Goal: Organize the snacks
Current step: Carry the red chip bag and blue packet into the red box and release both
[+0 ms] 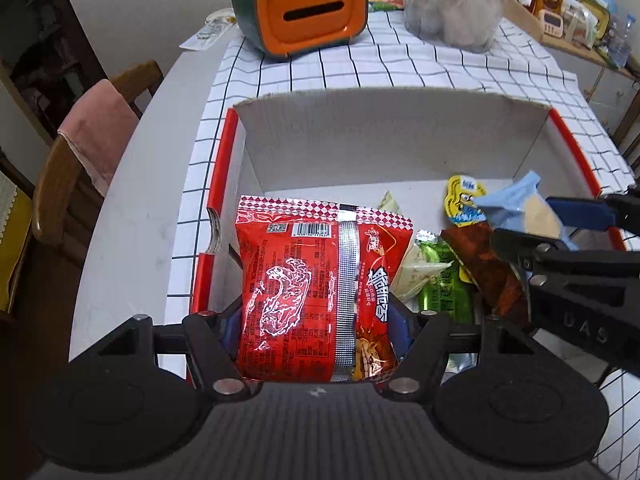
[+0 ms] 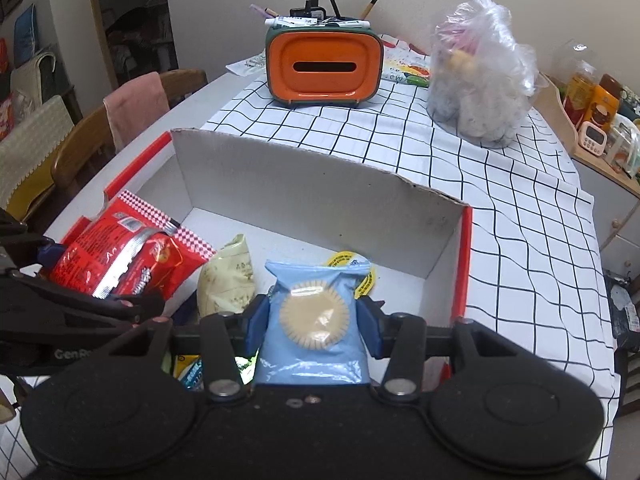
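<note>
The left gripper [image 1: 316, 320] is clamped on a red noodle packet [image 1: 312, 292], its blue pads pressing the packet's two sides with the jaws standing fairly wide around it. The packet hangs back side up, its barcode and silver seam showing, over the near left part of the cardboard box [image 1: 376, 136]. The right gripper [image 2: 314, 316] grasps a light blue biscuit packet [image 2: 314, 320] with a narrower grip, a pad on either side; a round biscuit shows through the packet's clear window. This packet hangs over the near middle of the box.

The box is white inside with red-edged outer walls and sits on a black-and-white checked cloth [image 2: 500, 208] over the table [image 1: 132, 208]. On its floor lie a pale cream sachet [image 2: 228, 276], a yellow-rimmed snack pack [image 1: 460, 196], a green packet [image 1: 440, 284] and a dark brown packet [image 1: 492, 268], all bunched toward the near right side in the left wrist view. The far half of the box floor is bare.

Behind the box stand an orange and green tissue holder [image 2: 324, 68] and a clear plastic bag [image 2: 484, 88] of rounded items, well apart from each other.

Both grippers tilt steeply downward into the box, side by side. In the left wrist view the right gripper enters from the right edge with its blue packet just beside the yellow-rimmed pack.
</note>
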